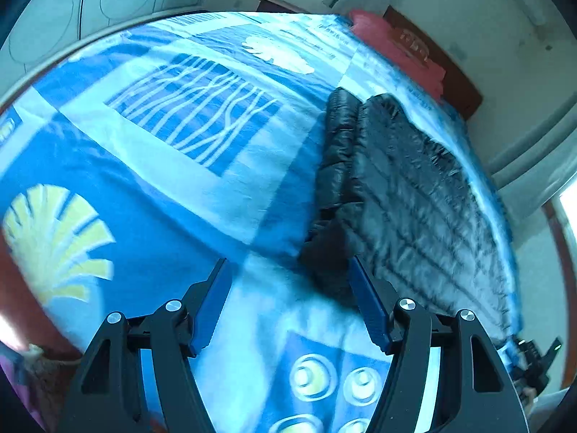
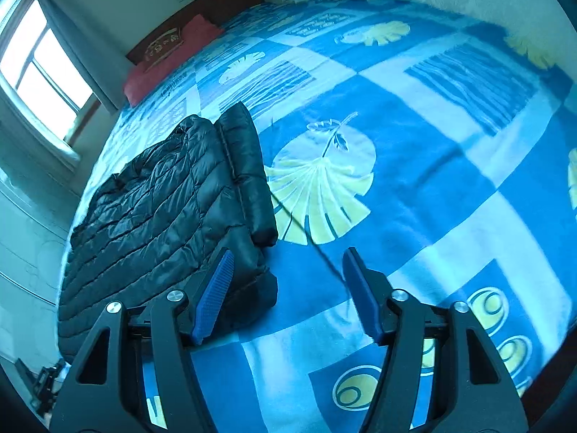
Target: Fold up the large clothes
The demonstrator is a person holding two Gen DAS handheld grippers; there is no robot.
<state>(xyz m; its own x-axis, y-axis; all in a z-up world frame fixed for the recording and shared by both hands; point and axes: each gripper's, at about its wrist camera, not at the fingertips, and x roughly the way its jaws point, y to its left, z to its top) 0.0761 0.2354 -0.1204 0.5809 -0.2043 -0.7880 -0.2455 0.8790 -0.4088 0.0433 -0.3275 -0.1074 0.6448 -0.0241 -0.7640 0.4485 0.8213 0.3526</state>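
A black quilted puffer jacket (image 1: 404,195) lies folded on the bed, spread flat over a blue patterned bedspread (image 1: 151,166) printed with pale leaf shapes and ringed circles. In the left wrist view the jacket fills the right half of the frame, its narrow folded strip running along the left edge of the bundle; in the right wrist view the same jacket (image 2: 155,209) sits at the left, with that strip on its right side. The left gripper (image 1: 288,270) hangs over the bedspread at the lower middle of its frame with its blue-padded jaws spread wide; nothing is between them, though the right-hand finger stands in front of the jacket's near corner. The right gripper (image 2: 286,263) is also apart and empty, its left-hand finger in front of the jacket's near right corner and only bedspread in the gap. A red pillow (image 2: 166,54) lies against a dark wooden headboard (image 2: 202,3) at the upper left of the right wrist view, and a bright window (image 2: 39,54) shows at that frame's left edge.
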